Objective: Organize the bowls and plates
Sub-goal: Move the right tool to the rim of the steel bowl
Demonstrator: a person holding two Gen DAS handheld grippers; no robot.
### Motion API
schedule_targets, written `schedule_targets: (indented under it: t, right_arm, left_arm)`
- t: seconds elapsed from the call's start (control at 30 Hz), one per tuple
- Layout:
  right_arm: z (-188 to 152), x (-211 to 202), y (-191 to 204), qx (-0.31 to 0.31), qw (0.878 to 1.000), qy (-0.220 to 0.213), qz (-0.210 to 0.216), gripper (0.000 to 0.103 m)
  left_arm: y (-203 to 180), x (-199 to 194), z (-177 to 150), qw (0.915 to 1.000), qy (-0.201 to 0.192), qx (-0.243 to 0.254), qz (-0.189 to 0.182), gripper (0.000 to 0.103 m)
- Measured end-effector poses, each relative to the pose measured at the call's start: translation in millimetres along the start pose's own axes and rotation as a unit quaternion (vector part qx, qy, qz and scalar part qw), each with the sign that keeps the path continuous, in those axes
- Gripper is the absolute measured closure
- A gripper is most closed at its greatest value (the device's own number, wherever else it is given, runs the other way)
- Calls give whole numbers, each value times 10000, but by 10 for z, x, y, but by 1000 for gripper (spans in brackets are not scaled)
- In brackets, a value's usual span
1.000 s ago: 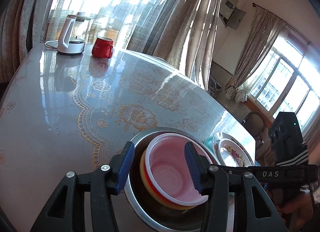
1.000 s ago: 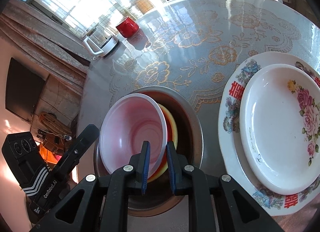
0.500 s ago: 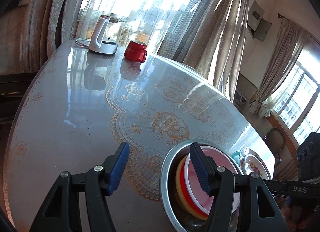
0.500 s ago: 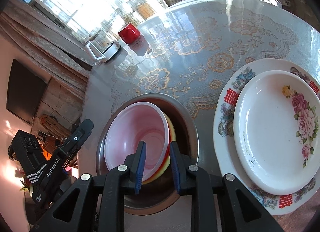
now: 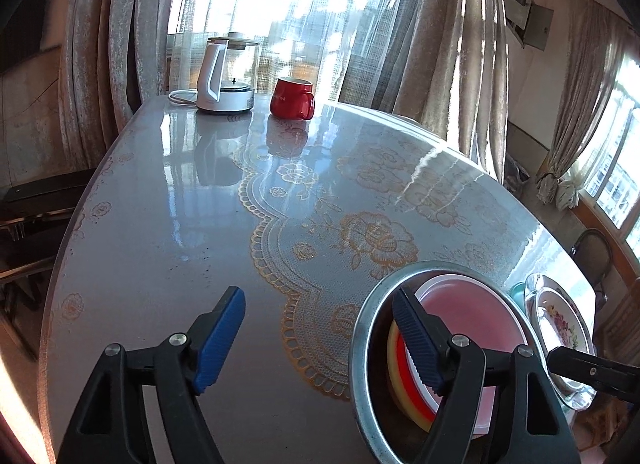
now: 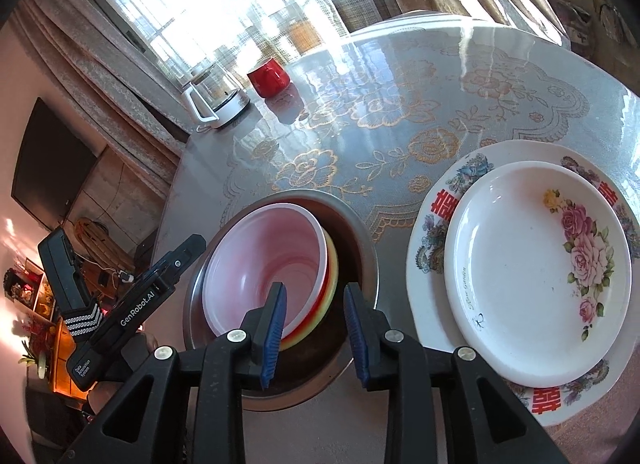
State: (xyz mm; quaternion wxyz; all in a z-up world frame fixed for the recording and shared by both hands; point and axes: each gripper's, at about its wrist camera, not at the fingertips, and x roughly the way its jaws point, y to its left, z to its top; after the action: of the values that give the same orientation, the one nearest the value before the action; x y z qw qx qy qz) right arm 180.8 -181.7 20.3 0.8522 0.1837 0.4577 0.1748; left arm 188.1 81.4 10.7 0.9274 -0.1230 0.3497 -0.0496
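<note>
From the left wrist, the left gripper has just been opening and stands wide with nothing between its pads, over the near-left rim of the steel basin, where the pink bowl sits nested to its right. From the right wrist, the right gripper, also just opening and gripping nothing, hangs over the near rim of the steel basin, so the pink bowl lies just ahead-left and this hand looks nearer; the stacked plates sit just right.

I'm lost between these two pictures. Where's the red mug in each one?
Left wrist view: the red mug stands at the table's far edge, upper middle, right of the white kettle.
Right wrist view: the mug is upper left of centre, again right of the kettle.
Shared landmark: the kettle.
</note>
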Motion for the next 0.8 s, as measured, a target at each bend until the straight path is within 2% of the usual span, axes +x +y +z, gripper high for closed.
schedule_targets:
  t: [0.3,0.4,0.5,0.67,0.8]
  right_arm:
    - [-172,-61,-145,137,9999,6,-86,71]
    - [-240,-62,-183,169,9998,70,4,70]
    - [-281,-42,-204,211,9997,80,82,68]
    - [-343,-34,-245,311,9993,53,190,65]
    - [-395,-58,-251,309,9989,53,349,65]
  left_arm:
    - [103,69,33,9994,109,-289,124,24]
    - [139,49,27,9986,177,-362,338,24]
    - [207,-36,-36,9976,253,-478,426,24]
    - [200,-201,-165,9961,357,-396,707,24]
    - [156,-335,-256,9957,374,-473,700,23]
